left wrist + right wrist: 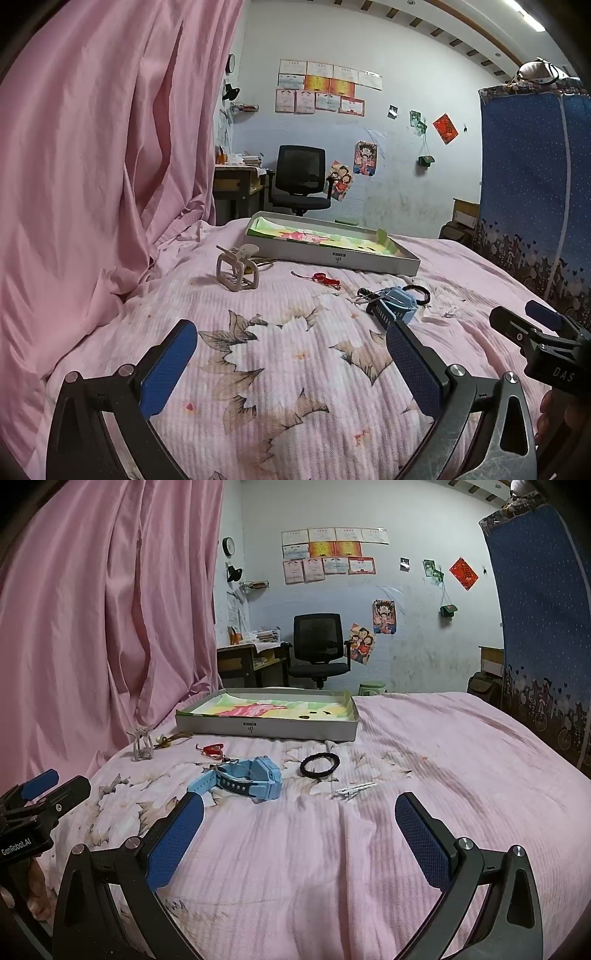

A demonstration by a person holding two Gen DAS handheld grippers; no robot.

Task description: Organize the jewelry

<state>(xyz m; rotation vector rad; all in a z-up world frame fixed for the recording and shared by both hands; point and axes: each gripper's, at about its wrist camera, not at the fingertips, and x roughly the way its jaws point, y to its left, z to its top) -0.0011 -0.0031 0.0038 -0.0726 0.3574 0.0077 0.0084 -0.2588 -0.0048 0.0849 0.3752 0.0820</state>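
A shallow grey box (266, 728) with a colourful lining lies on the pink bed; it also shows in the left wrist view (332, 254). In front of it lie a beige hair claw (236, 271), a red string charm (325, 278), a light blue watch (245, 779) with a thin silver bangle (236, 771) on it, a black hair tie (320, 764) and a small white clip (354, 789). My left gripper (291, 365) is open and empty, low over the bed. My right gripper (299, 838) is open and empty, short of the watch.
A pink curtain (92, 166) hangs along the left side of the bed. A blue patterned curtain (546, 620) hangs at the right. A black office chair (319, 646) and a desk (251, 657) stand beyond the bed's far edge.
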